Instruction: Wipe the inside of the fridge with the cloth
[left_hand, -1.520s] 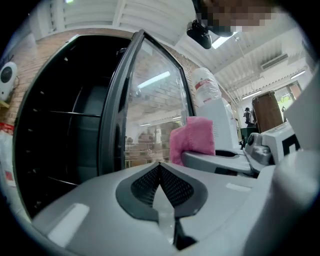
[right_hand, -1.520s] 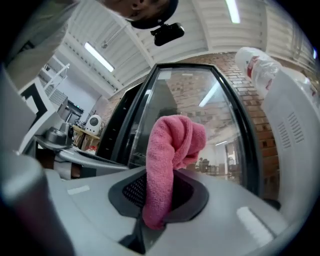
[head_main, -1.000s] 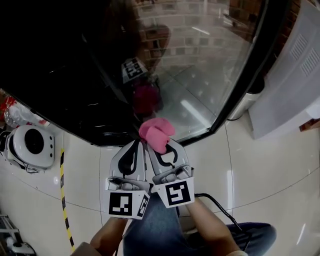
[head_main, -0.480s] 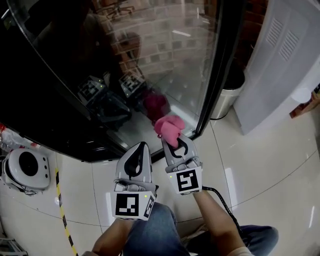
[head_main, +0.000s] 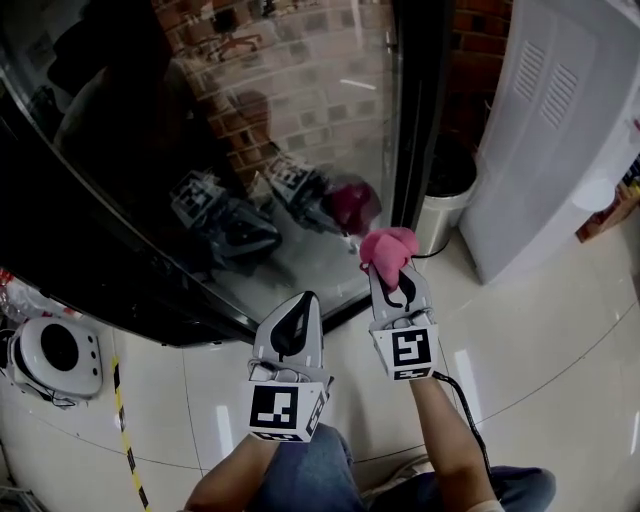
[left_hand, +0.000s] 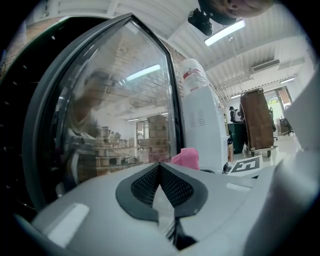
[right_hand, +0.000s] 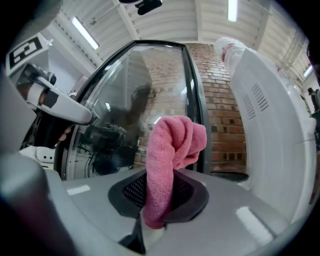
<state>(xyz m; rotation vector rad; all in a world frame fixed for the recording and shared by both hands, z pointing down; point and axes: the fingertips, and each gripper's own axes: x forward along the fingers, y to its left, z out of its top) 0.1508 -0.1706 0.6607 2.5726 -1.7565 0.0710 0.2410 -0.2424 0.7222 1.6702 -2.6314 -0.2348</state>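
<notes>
Pink fuzzy cloth (right_hand: 171, 147) is bunched up and clamped in the right claw (head_main: 389, 270), near the fridge's glass door (head_main: 300, 150). Left claw (head_main: 307, 300) is pressed together, nothing in it.

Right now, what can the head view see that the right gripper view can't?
Only the head view shows the round white machine on the floor, the yellow-and-black floor tape and the person's jeans. Only the right gripper view shows the ceiling lights and the water bottle on top of the white dispenser. Both show the pink cloth pinched in the right gripper, the glass fridge door and the brick wall.
</notes>
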